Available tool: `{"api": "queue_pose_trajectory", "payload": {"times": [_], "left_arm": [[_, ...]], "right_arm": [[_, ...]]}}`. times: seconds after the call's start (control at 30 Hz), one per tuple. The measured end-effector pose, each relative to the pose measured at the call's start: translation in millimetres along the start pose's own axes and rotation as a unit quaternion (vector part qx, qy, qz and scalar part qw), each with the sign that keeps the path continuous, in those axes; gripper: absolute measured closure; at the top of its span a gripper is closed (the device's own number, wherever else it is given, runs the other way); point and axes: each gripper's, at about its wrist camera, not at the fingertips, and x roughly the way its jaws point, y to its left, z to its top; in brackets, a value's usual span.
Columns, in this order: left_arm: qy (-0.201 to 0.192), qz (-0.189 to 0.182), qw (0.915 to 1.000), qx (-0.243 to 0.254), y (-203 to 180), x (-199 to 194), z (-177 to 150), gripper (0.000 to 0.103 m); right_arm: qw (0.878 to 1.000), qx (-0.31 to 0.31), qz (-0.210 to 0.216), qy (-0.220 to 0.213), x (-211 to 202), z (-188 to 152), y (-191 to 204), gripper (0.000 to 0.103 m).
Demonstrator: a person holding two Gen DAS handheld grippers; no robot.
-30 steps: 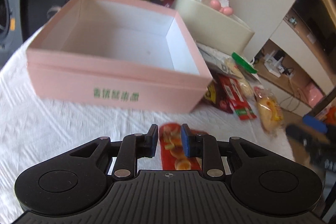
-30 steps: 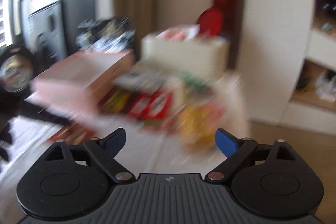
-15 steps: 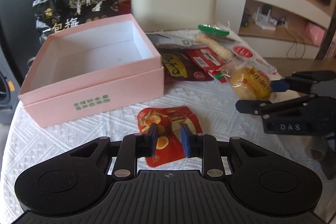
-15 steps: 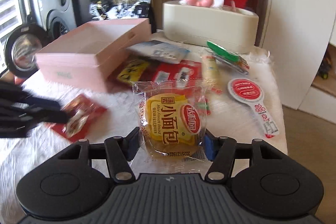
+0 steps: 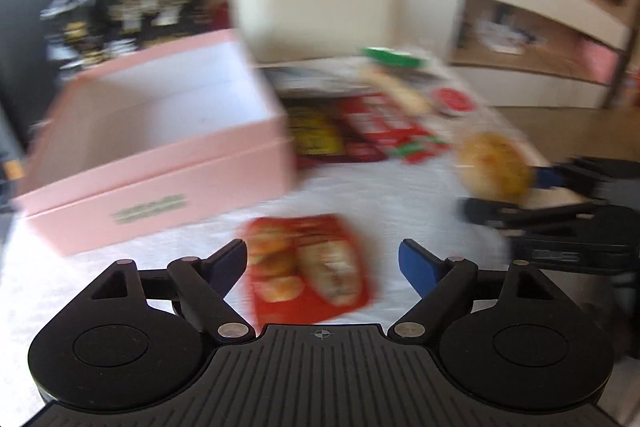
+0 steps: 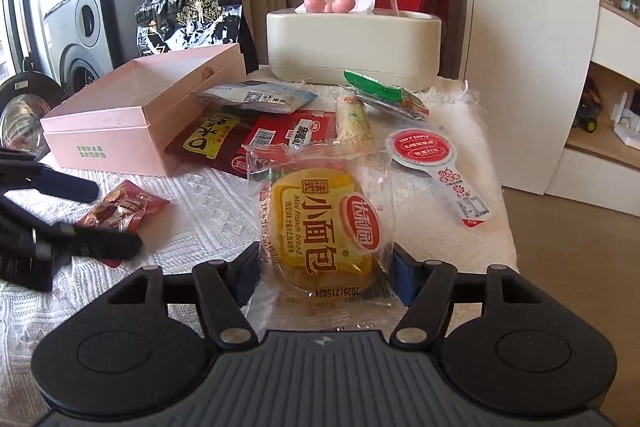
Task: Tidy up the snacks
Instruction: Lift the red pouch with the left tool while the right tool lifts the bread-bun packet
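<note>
Left wrist view was pretty smeared with blur. The left gripper [image 5: 322,259] had its jaws opening and stood wide apart, where half a second earlier they were pinched close over the red snack packet [image 5: 308,265]. That packet lay flat on the white tablecloth [image 5: 80,267] between the 2 fingers, touching neither. The open pink box [image 5: 160,143] sat just behind it, empty as far as I could tell, same as before. Off to the right, the right gripper [image 5: 500,187] held the bread roll packet [image 5: 494,165].

Right wrist view was sharp. The mini French bread packet [image 6: 320,223] sat between the blue pads [image 6: 404,277], gripped on both sides of its wrapper even though the jaws were easing open a bit. It stood taller in the frame than half a second ago. The pile of snacks [image 6: 256,131] lay beside the pink box [image 6: 120,119], with the cream tissue box [image 6: 352,43] and black foil bag [image 6: 192,15] behind. The red packet [image 6: 124,211] lay at left, free between the left gripper's [image 6: 116,215] spread fingers.
</note>
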Motion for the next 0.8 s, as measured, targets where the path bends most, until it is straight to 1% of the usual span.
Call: {"api": "queue_pose_trajectory", "payload": {"times": [0.1, 0.17, 0.2, 0.27, 0.4, 0.43, 0.47, 0.5, 0.53, 0.63, 0.7, 0.8], "left_arm": [[0.025, -0.001, 0.9988, -0.043, 15.7, 11.2, 0.9, 0.015], [0.028, -0.015, 0.9978, -0.058, 17.3, 16.5, 2.3, 0.015], [0.029, -0.019, 0.9979, -0.055, 15.0, 19.1, 3.2, 0.015], [0.023, -0.016, 0.999, -0.036, 7.5, 23.7, 3.5, 0.014], [0.014, -0.011, 0.9998, -0.014, 0.9, 27.1, 1.8, 0.014], [0.012, -0.01, 0.9999, -0.008, 0.6, 25.8, 0.5, 0.018], [0.008, -0.003, 1.0, 0.0, -0.8, 23.9, -2.4, 0.023], [0.006, -0.001, 0.9999, 0.008, -1.6, 20.9, -5.2, 0.024], [0.008, -0.004, 0.9999, 0.01, -1.0, 17.7, -8.2, 0.024], [0.011, -0.021, 0.9996, 0.012, 1.0, 3.9, -19.7, 0.025], [0.014, -0.024, 0.9995, 0.016, 0.9, -8.1, -28.6, 0.025], [0.01, -0.033, 0.9993, 0.017, 1.2, -31.3, -42.6, 0.025]], "right_arm": [[1.0, -0.001, 0.001, 0.003, 1.6, -0.1, 0.5, 0.032], [1.0, -0.001, 0.0, 0.003, 2.0, -0.3, 1.0, 0.032], [1.0, 0.0, 0.0, 0.003, 2.2, -0.5, 0.8, 0.032], [1.0, 0.003, -0.001, 0.003, 2.6, -0.4, 0.3, 0.031], [1.0, 0.003, -0.012, 0.009, 7.3, 2.6, 1.5, 0.026], [1.0, 0.002, -0.015, 0.011, 8.6, 3.5, 2.2, 0.026], [1.0, 0.001, -0.017, 0.011, 9.6, 3.9, 2.6, 0.026], [1.0, 0.0, -0.018, 0.011, 10.0, 4.0, 3.0, 0.026], [1.0, -0.001, -0.018, 0.012, 9.9, 3.6, 3.4, 0.027], [1.0, -0.005, -0.022, 0.012, 5.6, 2.6, 5.6, 0.036], [1.0, -0.007, -0.021, 0.012, -1.7, 4.1, 8.8, 0.039], [1.0, -0.017, -0.003, 0.007, -21.0, 5.0, 19.3, 0.04]]}}
